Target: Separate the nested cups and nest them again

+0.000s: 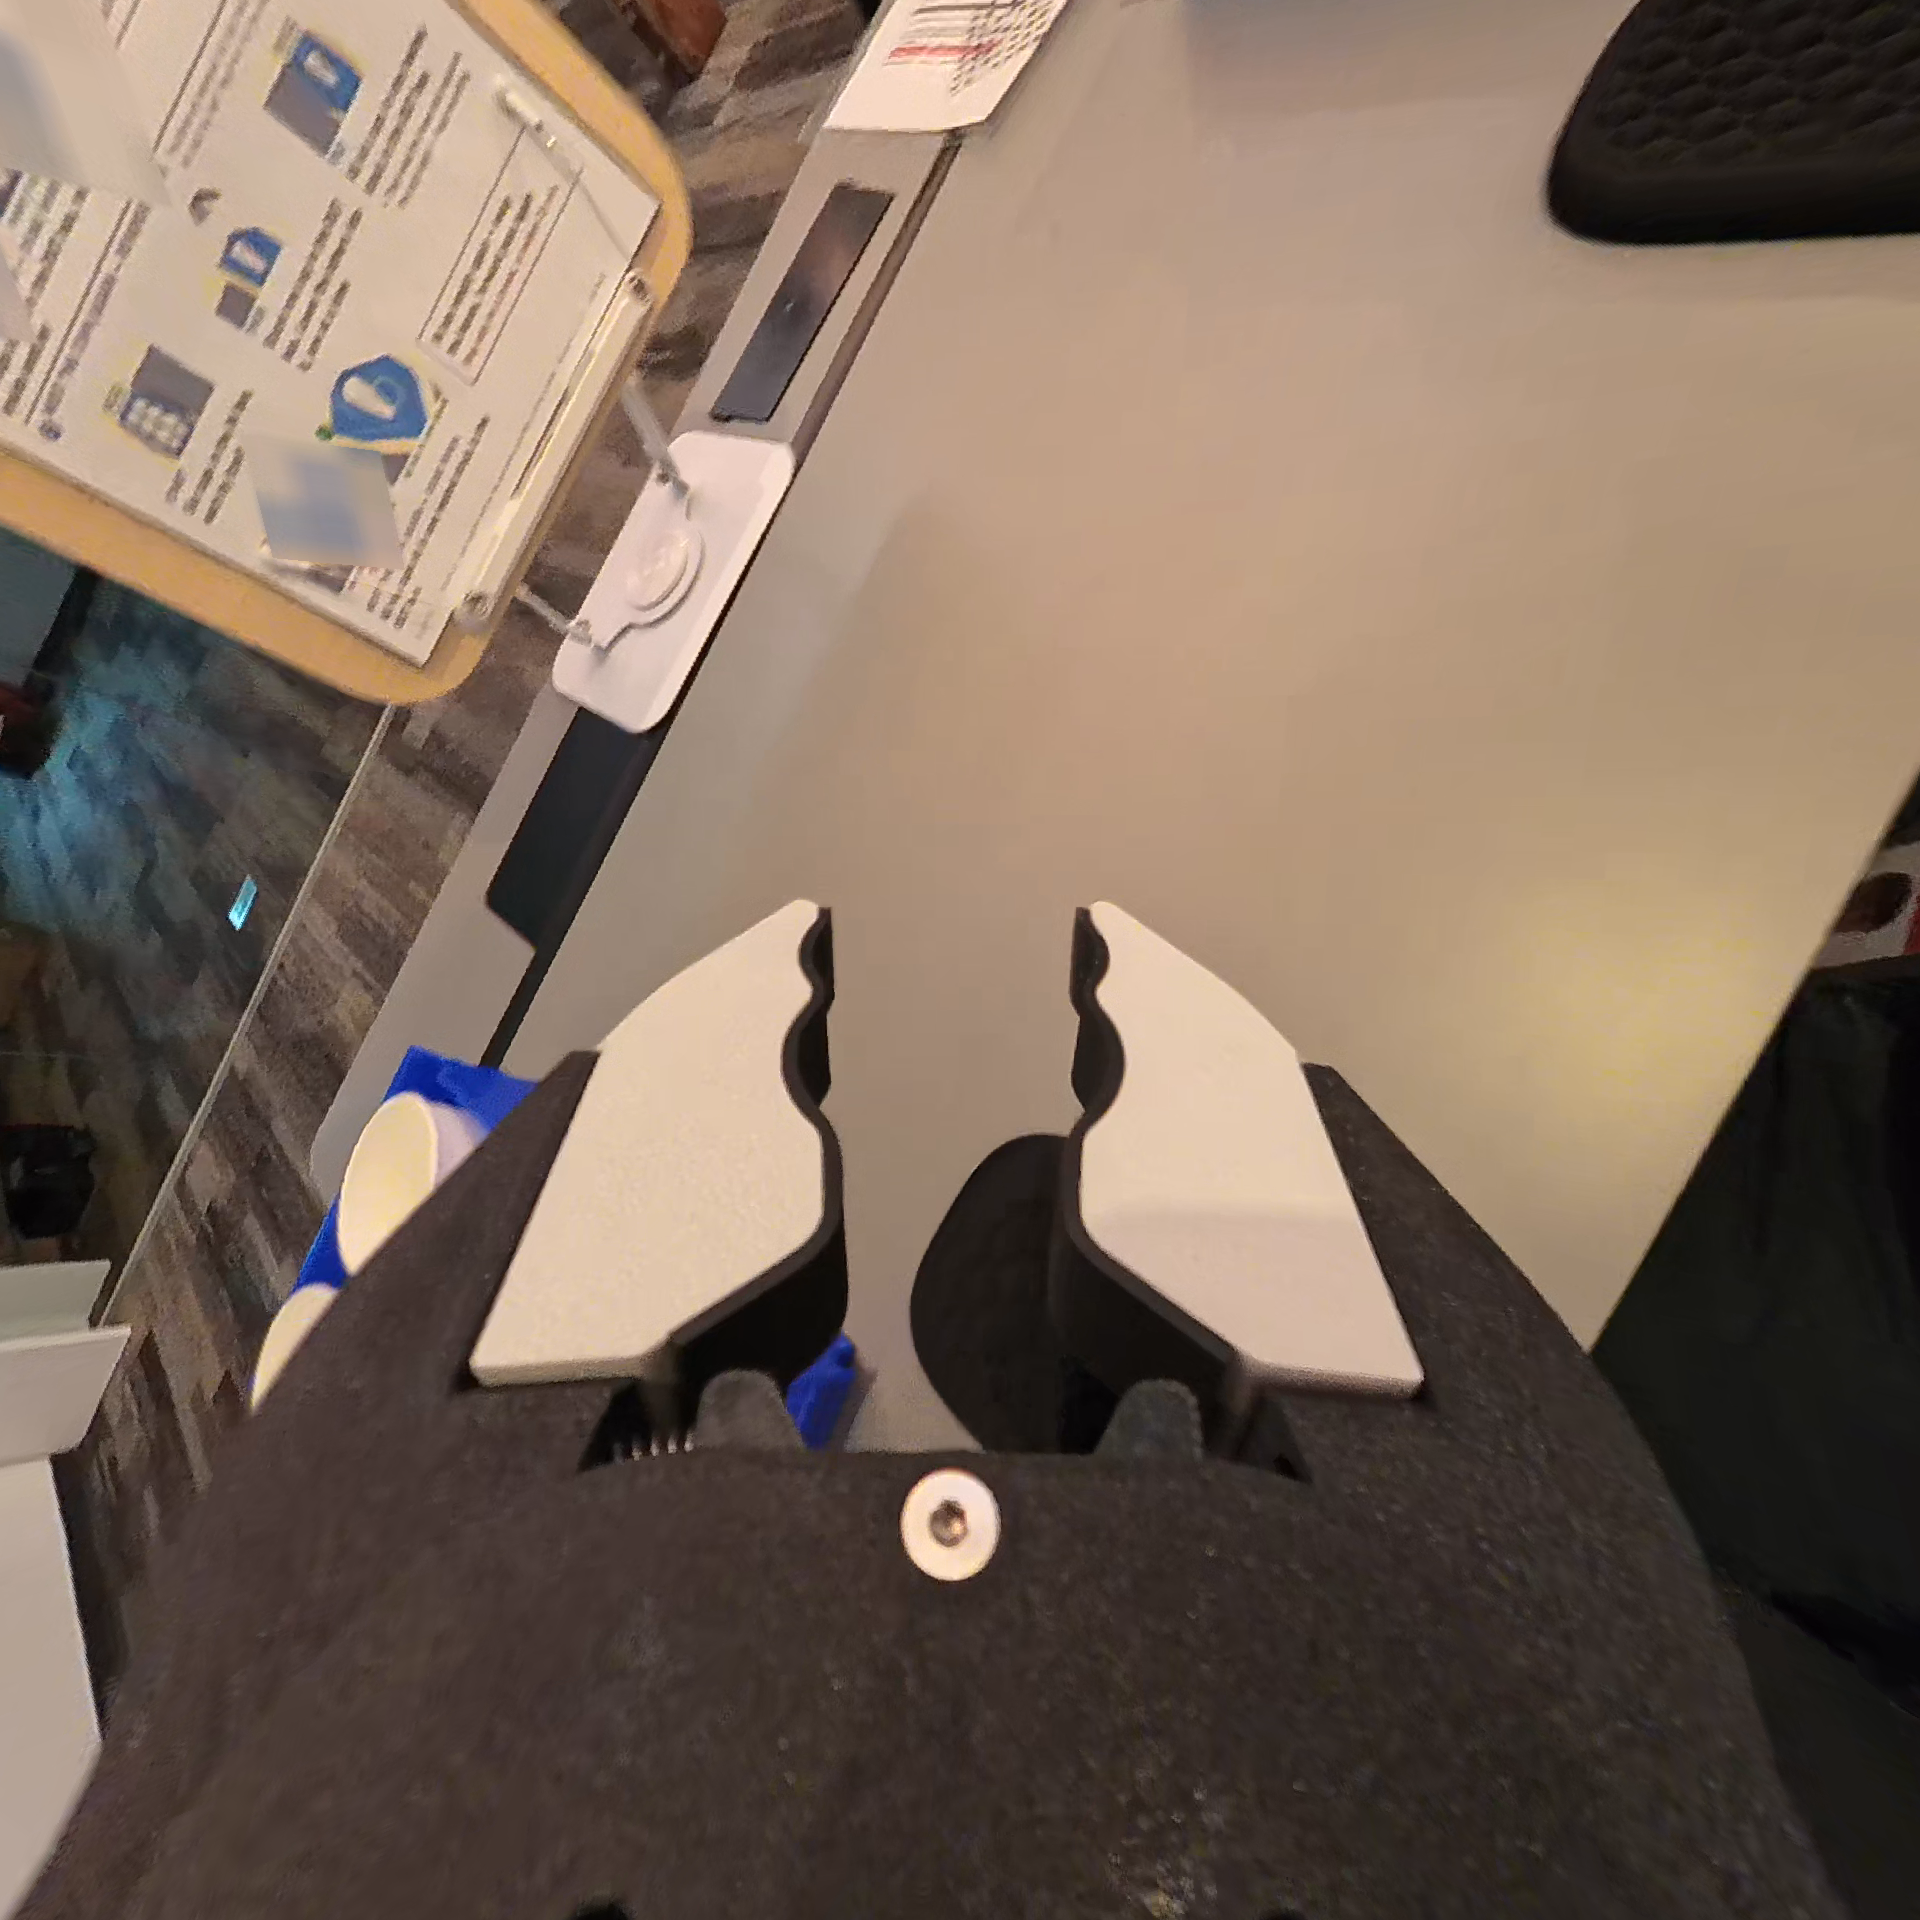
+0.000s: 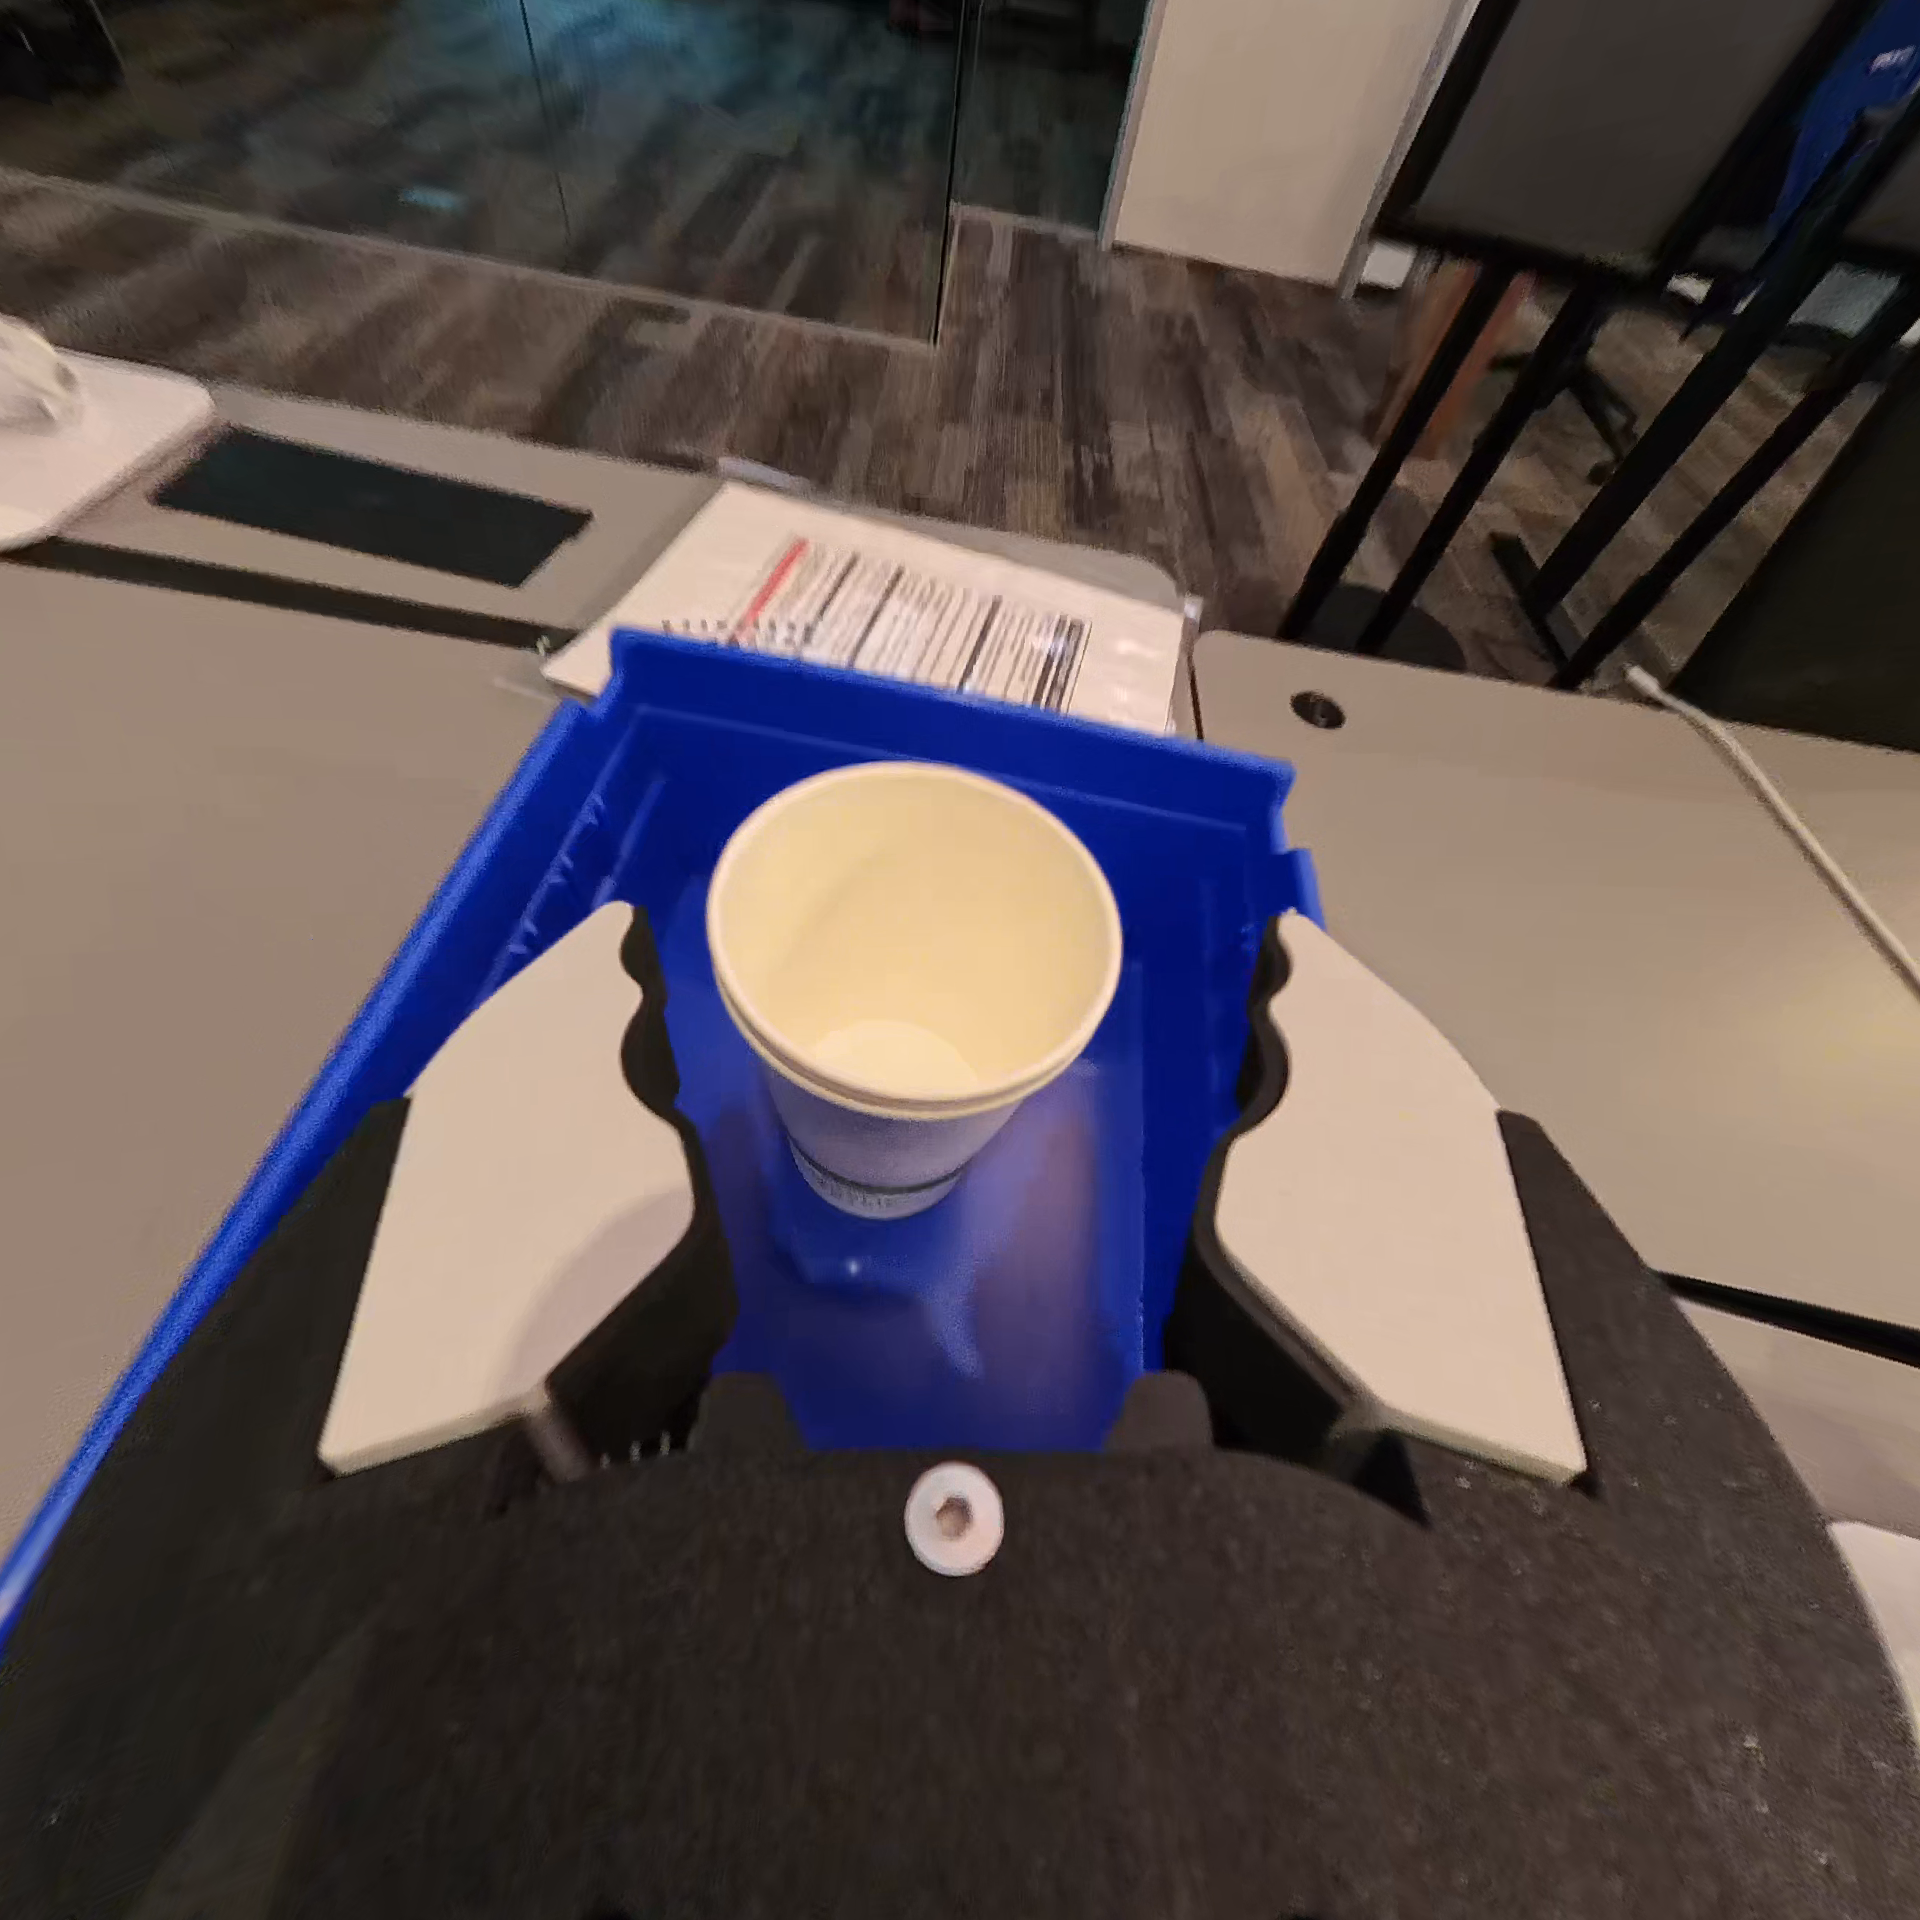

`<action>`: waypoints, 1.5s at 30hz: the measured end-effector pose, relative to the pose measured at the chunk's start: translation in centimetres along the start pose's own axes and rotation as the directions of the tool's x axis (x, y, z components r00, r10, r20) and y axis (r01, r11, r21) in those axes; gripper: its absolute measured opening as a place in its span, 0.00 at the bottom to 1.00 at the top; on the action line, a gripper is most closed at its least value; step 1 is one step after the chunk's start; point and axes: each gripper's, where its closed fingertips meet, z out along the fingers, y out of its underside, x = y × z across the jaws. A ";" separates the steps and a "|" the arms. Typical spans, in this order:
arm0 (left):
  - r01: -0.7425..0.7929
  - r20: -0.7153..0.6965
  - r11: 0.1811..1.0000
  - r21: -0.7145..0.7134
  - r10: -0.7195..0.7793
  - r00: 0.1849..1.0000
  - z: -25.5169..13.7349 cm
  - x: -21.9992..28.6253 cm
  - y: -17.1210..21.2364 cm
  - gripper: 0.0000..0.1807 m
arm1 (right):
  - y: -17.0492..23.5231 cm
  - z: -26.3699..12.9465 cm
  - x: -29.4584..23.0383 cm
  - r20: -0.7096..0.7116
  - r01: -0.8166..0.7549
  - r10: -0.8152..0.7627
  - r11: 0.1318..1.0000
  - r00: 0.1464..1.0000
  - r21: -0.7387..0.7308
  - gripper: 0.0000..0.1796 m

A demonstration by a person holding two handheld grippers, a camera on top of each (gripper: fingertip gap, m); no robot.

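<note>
Grey counter (image 2: 260,831): carried a blue rectangular plastic bin (image 2: 582,831). Nested white-lined blue paper cups (image 2: 914,987): stood upright in the bin, ahead of and between the fingers of the right claw (image 2: 951,935), untouched.

Right claw: spread wide, empty. Left claw (image 1: 951,920): parted, empty, over bare counter.

Risk: light stack likely to tip or crush under an off-centre squeeze; both cups could lift together.

An office workspace, seen from desk level.

Grey desks (image 2: 1558,935) stand on patterned carpet tile (image 2: 831,416) beside a glass partition (image 2: 623,156); a printed sheet (image 2: 935,623), a black mesh chair (image 1: 1745,114) and a posted notice board (image 1: 312,312) complete the setting.
</note>
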 end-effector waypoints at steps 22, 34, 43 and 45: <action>0.034 0.094 0.825 -0.565 0.024 0.995 6.9 -17.1 22.0 0.18 | -16.5 -6.7 -20.9 0.474 0.056 -0.234 0.931 0.848 0.360 0.51; 0.043 0.014 0.729 -0.684 -0.045 0.999 9.7 -17.9 26.3 0.11 | -14.4 -4.2 -22.4 0.565 0.043 -0.211 0.954 0.798 0.297 0.50; 0.053 -0.022 0.710 -0.702 -0.096 0.995 8.3 -16.6 26.7 0.00 | -13.5 -3.2 -21.7 0.589 0.011 -0.169 0.965 0.790 0.261 0.50; 0.051 -0.025 0.714 -0.698 -0.096 0.995 7.8 -16.4 26.2 0.00 | -13.3 -3.0 -21.6 0.596 0.002 -0.158 0.967 0.788 0.254 0.50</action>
